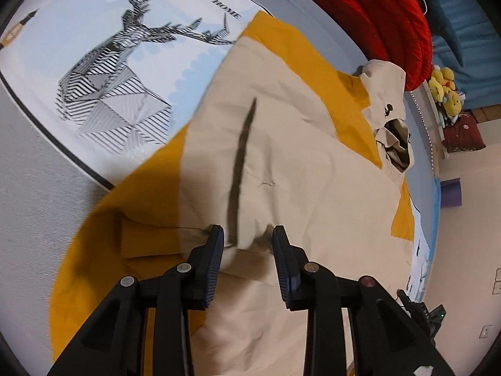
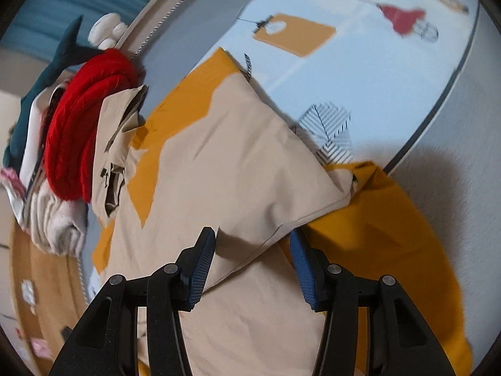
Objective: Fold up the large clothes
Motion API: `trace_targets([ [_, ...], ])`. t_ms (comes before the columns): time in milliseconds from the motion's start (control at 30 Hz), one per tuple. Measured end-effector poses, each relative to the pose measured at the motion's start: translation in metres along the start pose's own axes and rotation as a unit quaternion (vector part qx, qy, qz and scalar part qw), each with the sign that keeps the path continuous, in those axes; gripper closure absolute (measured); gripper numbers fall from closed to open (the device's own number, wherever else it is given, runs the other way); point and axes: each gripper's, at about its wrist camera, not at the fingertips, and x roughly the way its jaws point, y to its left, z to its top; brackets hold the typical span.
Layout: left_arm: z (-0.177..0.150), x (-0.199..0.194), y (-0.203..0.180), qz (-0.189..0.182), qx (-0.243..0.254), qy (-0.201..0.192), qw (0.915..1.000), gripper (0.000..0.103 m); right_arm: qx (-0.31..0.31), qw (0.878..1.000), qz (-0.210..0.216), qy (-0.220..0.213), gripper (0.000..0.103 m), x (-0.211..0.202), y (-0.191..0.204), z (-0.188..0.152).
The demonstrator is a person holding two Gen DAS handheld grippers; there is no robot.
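The beige-and-mustard jacket (image 1: 300, 163) lies spread on the bed (image 1: 37, 188), over the deer-print cover (image 1: 119, 72), its hood toward the red quilted bundle (image 1: 375, 15); judging by this, the step in hand is laying a folded panel down flat. To do it well, both grippers should lower the cloth evenly so the fold line runs straight along the jacket's dark zip line (image 1: 241, 163), then let go only once the layers lie smooth, since the stiff cloth looks likely to spring back and wrinkle; the mustard lining (image 2: 391, 244) showing beside the fold should be tucked under before the next fold. The left gripper (image 1: 248, 235) points steeply down at the jacket, its jaws narrow, a pucker of beige cloth between them; whether the pads press it I cannot tell. The right gripper (image 2: 253, 241) also tilts down, rolled sideways, its jaws about half wide astride the folded beige edge (image 2: 266, 235), the pads apart from it.
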Motion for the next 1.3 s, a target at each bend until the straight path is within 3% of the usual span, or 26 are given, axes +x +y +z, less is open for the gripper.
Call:
trace_targets([
  [67,0.0,0.002,-0.006,0.003,0.014,-0.002,0.9999,0.098,0.007,1.0,0.002,0.002,0.052,0.002,-0.002,0.001],
  [100,0.0,-0.002,-0.008,0.01,0.021,-0.015,0.9996,0.099,0.01,1.0,0.003,0.001,0.053,0.002,-0.003,0.002],
  [167,0.002,-0.016,-0.012,0.015,0.021,-0.049,0.9985,0.101,0.011,1.0,0.011,0.0,0.074,0.002,-0.004,0.003],
  [200,0.002,-0.024,-0.014,0.015,0.021,-0.064,0.9976,0.101,0.011,1.0,0.015,-0.002,0.091,0.001,-0.003,0.002],
  [300,-0.001,-0.039,-0.022,0.042,0.039,-0.094,0.9939,0.101,0.017,1.0,0.005,-0.007,0.096,-0.003,-0.001,-0.001],
  [400,-0.001,-0.018,-0.016,0.089,0.042,-0.054,0.9937,0.097,0.013,0.999,-0.048,0.011,0.096,0.003,0.004,-0.009],
  [500,-0.003,-0.011,-0.008,0.117,0.026,-0.037,0.9921,0.095,0.016,0.996,-0.088,-0.007,0.082,-0.008,0.004,-0.014],
  [600,-0.005,-0.037,-0.029,0.15,0.059,-0.1,0.9818,0.089,-0.007,0.99,-0.124,-0.061,0.073,-0.035,0.015,-0.02],
  [667,-0.008,-0.045,-0.046,0.152,0.089,-0.125,0.9763,0.078,-0.044,0.98,-0.152,-0.119,0.071,-0.056,0.031,-0.024],
  [767,-0.011,-0.032,-0.065,0.144,0.126,-0.107,0.9756,0.078,-0.123,0.965,-0.15,-0.179,0.059,-0.068,0.06,-0.027],
  [833,-0.011,-0.019,-0.064,0.14,0.136,-0.078,0.9777,0.078,-0.175,0.964,-0.12,-0.163,0.055,-0.055,0.077,-0.023],
  [933,-0.015,0.002,-0.059,0.15,0.144,-0.041,0.9772,0.078,-0.195,0.973,-0.089,-0.091,0.055,-0.021,0.079,-0.016],
  [1067,-0.017,0.012,-0.05,0.156,0.133,-0.015,0.9786,0.078,-0.176,0.976,-0.129,-0.016,0.055,0.019,0.058,-0.019],
  [1300,-0.009,-0.005,-0.059,0.144,0.141,-0.05,0.9781,0.078,-0.216,0.965,-0.132,-0.06,0.055,0.001,0.084,-0.029],
])
